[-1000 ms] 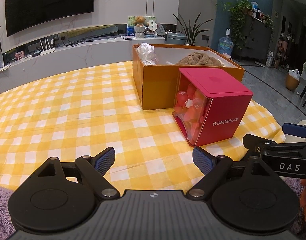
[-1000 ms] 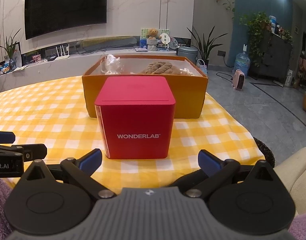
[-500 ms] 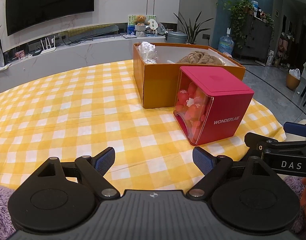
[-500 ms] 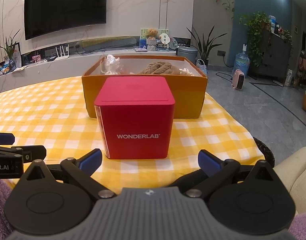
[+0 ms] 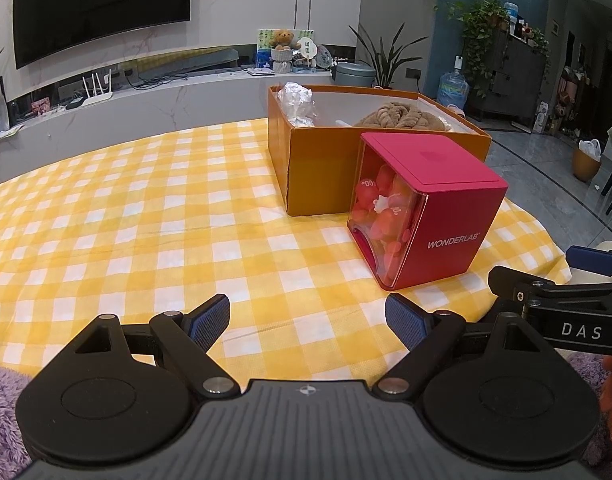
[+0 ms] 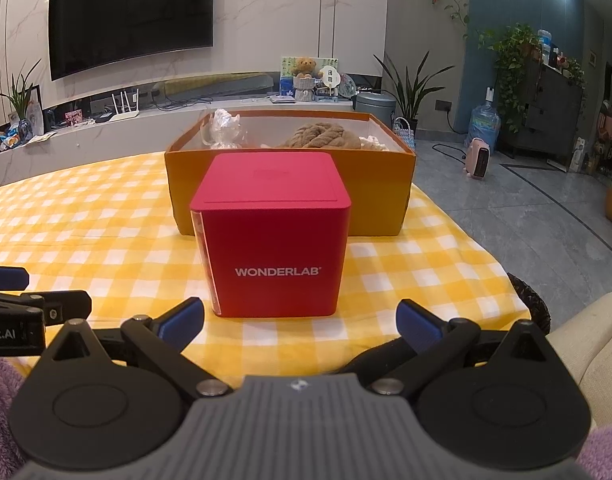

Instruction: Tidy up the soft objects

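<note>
Both tools hover at the near edge of the worktop [image 5: 126, 216], which wears a yellow-and-white checked cloth. The left tool [image 5: 307, 316] has its blue pads spread wide with nothing between them; the right tool [image 6: 302, 318] is likewise spread and empty, lined up squarely with the red WONDERLAB cube [image 6: 272, 236].

The cube stands just in front of the orange cardboard box [image 5: 317, 172], close to its front wall; whether they touch cannot be told. Seen from the left wrist, the cube's clear side shows red and pink pieces packed inside. The box already holds a tan knitted bundle [image 5: 401, 116], a crinkled clear plastic bundle [image 5: 298, 102] in its far left corner and something white [image 6: 371, 143] at its right end.

The step in hand looks like a reach for the cube with the right tool. To do it well, the right tool should travel straight forward, keep its pads level with the cube's middle, and close on the two opposite side walls, not on a corner. The clear side may be slick, so a centred, even pinch would matter.

Counted: one cube, one box, one knitted bundle, one plastic bundle, two tools.
</note>
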A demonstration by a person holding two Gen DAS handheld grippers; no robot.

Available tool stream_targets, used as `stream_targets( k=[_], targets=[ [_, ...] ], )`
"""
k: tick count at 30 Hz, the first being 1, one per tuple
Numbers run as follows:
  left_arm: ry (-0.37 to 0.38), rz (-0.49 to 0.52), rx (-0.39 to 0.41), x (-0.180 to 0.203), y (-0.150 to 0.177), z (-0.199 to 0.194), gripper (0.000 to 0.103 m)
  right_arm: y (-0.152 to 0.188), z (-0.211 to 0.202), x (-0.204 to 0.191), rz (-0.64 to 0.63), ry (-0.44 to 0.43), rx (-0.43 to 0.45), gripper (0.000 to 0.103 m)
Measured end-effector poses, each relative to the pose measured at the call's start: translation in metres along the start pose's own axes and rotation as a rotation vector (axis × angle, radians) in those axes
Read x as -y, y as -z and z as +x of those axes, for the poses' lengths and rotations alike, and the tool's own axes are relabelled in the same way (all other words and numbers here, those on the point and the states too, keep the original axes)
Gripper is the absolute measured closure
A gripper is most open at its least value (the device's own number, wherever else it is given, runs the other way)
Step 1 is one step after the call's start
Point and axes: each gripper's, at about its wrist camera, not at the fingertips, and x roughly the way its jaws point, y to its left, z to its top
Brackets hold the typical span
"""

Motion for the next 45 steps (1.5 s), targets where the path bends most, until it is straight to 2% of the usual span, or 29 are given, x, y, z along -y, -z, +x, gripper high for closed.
stream_targets(
  k=[45],
  targets=[
    [-0.013, -0.014, -0.005, 0.0001, 0.0021, -0.0044, 0.001, 0.0006, -0.0002, -0.0010, 0.001, -0.001, 0.000, 0.003]
  ],
)
